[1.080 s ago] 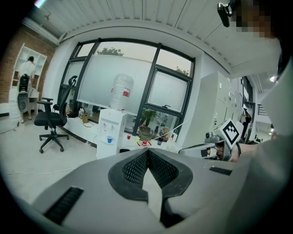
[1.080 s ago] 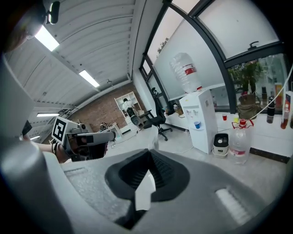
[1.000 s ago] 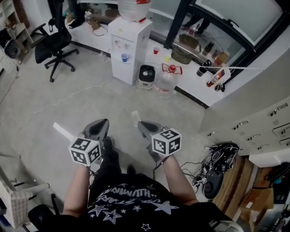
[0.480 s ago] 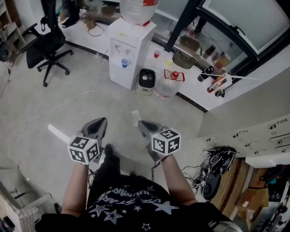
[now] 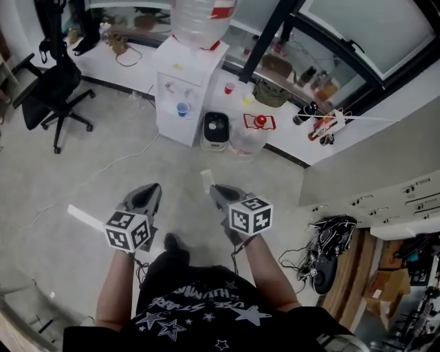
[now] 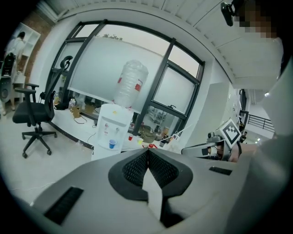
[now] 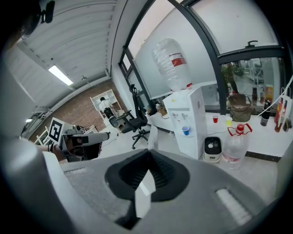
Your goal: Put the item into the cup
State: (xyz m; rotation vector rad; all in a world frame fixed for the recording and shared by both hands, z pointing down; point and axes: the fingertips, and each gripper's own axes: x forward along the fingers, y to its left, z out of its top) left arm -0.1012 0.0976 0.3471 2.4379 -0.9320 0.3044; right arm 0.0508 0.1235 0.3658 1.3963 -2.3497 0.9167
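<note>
As my left tongs (image 5: 151, 187) and right tongs (image 5: 215, 188) each clamp a white strip (image 5: 205, 177), the blue cup (image 5: 182, 108) on the dispenser (image 5: 172, 72) stands well ahead, between them.

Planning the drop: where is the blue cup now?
Head view, upper middle: the small blue cup sits in the front recess of the white water dispenser, a red cup on the ledge to its right.

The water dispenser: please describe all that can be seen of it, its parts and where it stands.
The water dispenser is a white, boxy cabinet, plastic by its look, standing upright on the grey floor before the windows. A large clear bottle with a red-and-white label sits inverted on top. A blue cup stands in its tap recess. A small black-and-white appliance is beside it.
</note>
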